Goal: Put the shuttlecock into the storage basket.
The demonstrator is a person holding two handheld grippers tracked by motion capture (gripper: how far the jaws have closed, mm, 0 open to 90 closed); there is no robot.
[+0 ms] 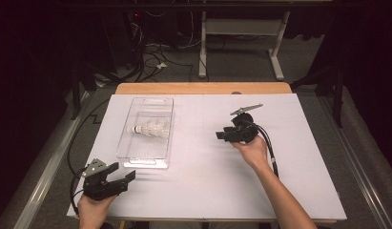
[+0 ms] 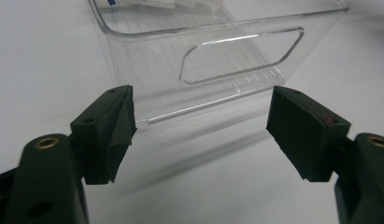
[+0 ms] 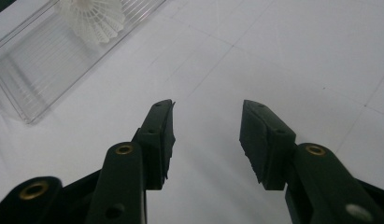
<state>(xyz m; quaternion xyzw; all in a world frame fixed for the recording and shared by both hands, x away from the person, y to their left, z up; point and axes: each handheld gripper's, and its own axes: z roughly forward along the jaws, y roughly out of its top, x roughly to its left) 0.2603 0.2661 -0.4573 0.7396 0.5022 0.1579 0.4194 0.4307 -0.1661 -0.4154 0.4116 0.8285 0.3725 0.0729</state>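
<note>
Shuttlecocks (image 1: pixel 150 128) are seen lying on their sides inside the clear plastic bin (image 1: pixel 136 155), approx. mid-length, at about 10 o'clock from table centre. Judged from this, the placing looks done for these pieces; no loose shuttlecock is spotted on the white table (image 1: pixel 303 191), so little seems left, poss. just backing off or moving the bin.

Right gripper (image 1: pixel 222 135) is held just right of table centre, at 3 o'clock from the bin and well apart from it, tips pointed toward 9 o'clock. Its jaws are seen partway apart in the right gripper view, nothing between them, only bare tabletop under the gripper tips (image 3: pixel 206 135). Left gripper (image 1: pixel 122 176) is parked at 7 o'clock near the table's front edge, just short of the bin's near end. Jaws stand wide apart, nothing held; in the left gripper view the bin's end wall w/ its oval handle cut-out (image 2: pixel 241 56) is framed between them, not touched.

Materials: bin is rigid transparent plastic, long rectangular shape, rounded corners, ribbed floor, glossy highlights on the rim. Shuttlecock (image 3: pixel 92 18) skirt is white, lattice-like, flared cone, prob. synthetic. Jaw pads are matte black, blocky, w/ a slightly frayed foam-like edge. Tabletop is smooth matte white sheet over a wood board.
</note>
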